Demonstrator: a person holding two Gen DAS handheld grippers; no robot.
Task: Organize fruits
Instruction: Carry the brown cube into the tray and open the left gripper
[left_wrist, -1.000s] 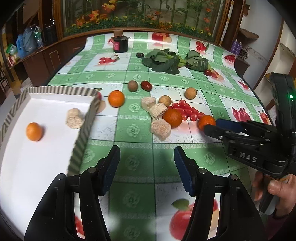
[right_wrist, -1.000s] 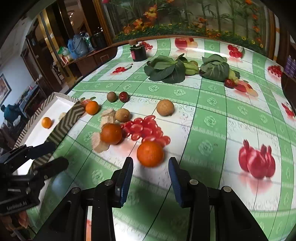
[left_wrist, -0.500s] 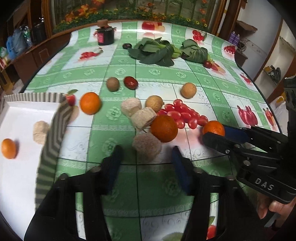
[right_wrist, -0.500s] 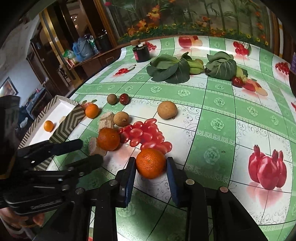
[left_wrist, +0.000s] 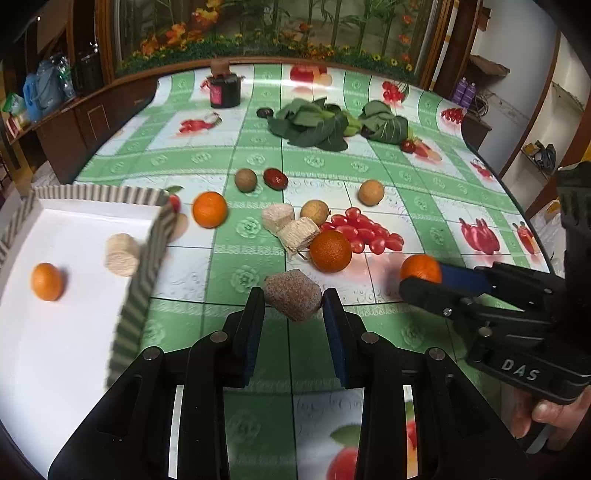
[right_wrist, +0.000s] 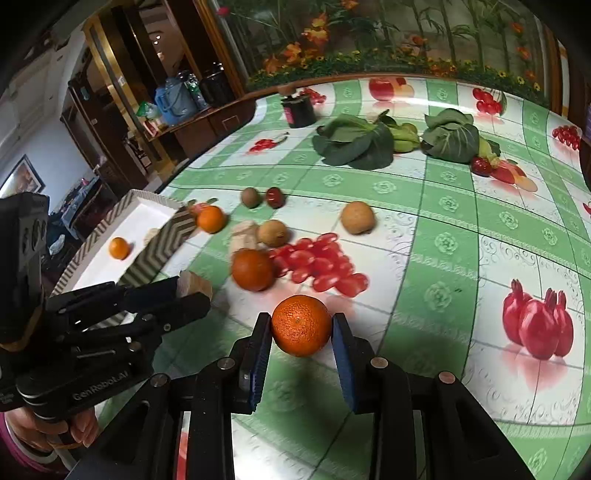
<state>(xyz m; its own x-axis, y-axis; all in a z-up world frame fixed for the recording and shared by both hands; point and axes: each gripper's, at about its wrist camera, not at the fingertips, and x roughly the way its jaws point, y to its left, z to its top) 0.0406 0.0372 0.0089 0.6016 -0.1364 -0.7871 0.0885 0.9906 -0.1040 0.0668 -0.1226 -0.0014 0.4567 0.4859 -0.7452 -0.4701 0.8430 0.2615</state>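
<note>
Left gripper (left_wrist: 293, 312) is closing its fingers on the chunk (left_wrist: 293, 294), right gripper (right_wrist: 301, 334) is pinching the orange (right_wrist: 301, 325); lift both gently toward the tray (left_wrist: 142, 273).

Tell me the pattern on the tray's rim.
Grey-and-white zigzag stripes on the tray's rim, clearest in the right wrist view.

left gripper (left_wrist: 293, 308) angled down, jaws closing, right gripper (right_wrist: 301, 330) angled down, jaws clamped

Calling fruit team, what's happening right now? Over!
Left gripper jaws closing on the tan chunk. Right gripper jaws shut on an orange. Tray to the left, path clear. Over.
</note>
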